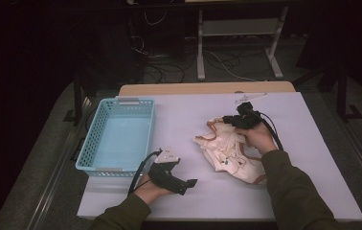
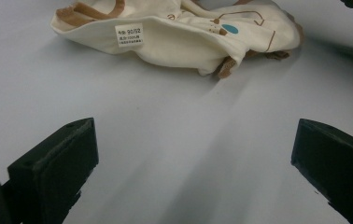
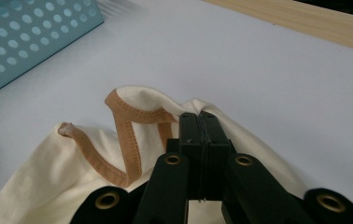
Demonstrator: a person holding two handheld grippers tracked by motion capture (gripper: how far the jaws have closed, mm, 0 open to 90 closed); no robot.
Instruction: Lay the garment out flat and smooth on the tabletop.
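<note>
Cream garment (image 1: 229,151), tan-trimmed, crumpled at mid-table; clamped at far edge by right gripper (image 1: 240,120). Left gripper (image 1: 184,184) released, jaws wide. Bare tabletop (image 1: 313,158) around; blue basket (image 1: 89,143) well apart.

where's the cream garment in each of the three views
High view: cream garment lies right of centre on the table, under the right gripper.
Left gripper view: along the top edge, size label facing the camera.
Right gripper view: lower left, at the shut fingers.
Shared landmark: its tan trim.
</note>
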